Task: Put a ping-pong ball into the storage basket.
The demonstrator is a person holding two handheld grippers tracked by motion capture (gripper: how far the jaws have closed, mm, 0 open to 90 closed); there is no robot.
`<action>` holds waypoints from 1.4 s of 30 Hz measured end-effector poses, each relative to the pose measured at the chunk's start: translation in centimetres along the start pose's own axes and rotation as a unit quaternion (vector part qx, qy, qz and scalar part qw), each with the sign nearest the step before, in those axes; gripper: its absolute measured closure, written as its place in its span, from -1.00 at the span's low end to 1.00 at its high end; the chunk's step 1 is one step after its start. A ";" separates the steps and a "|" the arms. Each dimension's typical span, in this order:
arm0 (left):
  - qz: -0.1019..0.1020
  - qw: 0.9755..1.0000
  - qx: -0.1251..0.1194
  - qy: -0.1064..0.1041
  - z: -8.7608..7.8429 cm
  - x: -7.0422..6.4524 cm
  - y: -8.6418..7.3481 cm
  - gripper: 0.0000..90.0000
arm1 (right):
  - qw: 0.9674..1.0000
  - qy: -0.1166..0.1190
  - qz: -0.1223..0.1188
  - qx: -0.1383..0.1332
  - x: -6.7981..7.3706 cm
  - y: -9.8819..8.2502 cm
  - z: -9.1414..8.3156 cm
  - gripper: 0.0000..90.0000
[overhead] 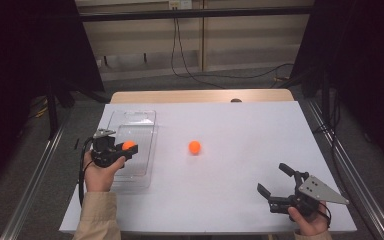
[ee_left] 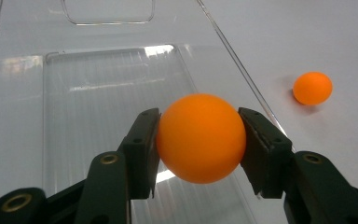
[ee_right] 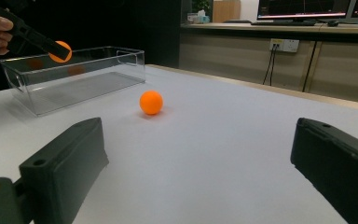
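Observation:
My left gripper [overhead: 128,146] is shut on an orange ball [ee_left: 200,138], both pads pressing its sides, and holds it above the clear plastic bin [overhead: 141,165] at the table's left. The held ball [ee_right: 59,50] hangs over the bin's [ee_right: 88,86] open top. A second orange ball [overhead: 194,146] lies on the white table, right of the bin; it shows as ball [ee_left: 312,87] and ball [ee_right: 151,102]. My right gripper [overhead: 276,179] rests near the front right edge, jaws wide apart, nothing between them.
The bin is empty inside. The white table top [overhead: 240,125] ends in a wooden strip at the back. Cables run on the floor behind, and metal rails flank both sides.

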State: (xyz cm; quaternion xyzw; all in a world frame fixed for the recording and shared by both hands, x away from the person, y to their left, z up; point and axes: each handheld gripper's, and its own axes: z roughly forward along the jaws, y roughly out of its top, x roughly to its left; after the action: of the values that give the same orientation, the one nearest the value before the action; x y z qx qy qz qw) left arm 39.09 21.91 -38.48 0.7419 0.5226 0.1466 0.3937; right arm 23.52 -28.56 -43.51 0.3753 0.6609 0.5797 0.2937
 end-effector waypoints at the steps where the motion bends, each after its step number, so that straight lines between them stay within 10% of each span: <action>1: -0.001 1.000 0.000 0.000 0.0 0.0 0.0 0.13 | 1.000 0.000 0.000 0.000 0.0 0.0 0.0 -0.94; 32: -0.003 1.000 0.008 0.009 0.6 0.2 -0.3 0.12 | 1.000 -0.001 0.001 0.000 0.0 0.0 0.0 -0.94; 42: -0.009 1.000 -0.002 0.012 0.5 0.2 -0.3 -0.16 | 1.000 -0.002 0.002 -0.001 0.0 0.0 0.0 -0.94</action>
State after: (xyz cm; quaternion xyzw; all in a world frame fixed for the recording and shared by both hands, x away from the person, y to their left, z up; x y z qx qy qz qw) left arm 39.30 21.93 -39.02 0.7347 0.5337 0.1526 0.3899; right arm 23.52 -28.60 -43.52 0.3777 0.6590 0.5802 0.2939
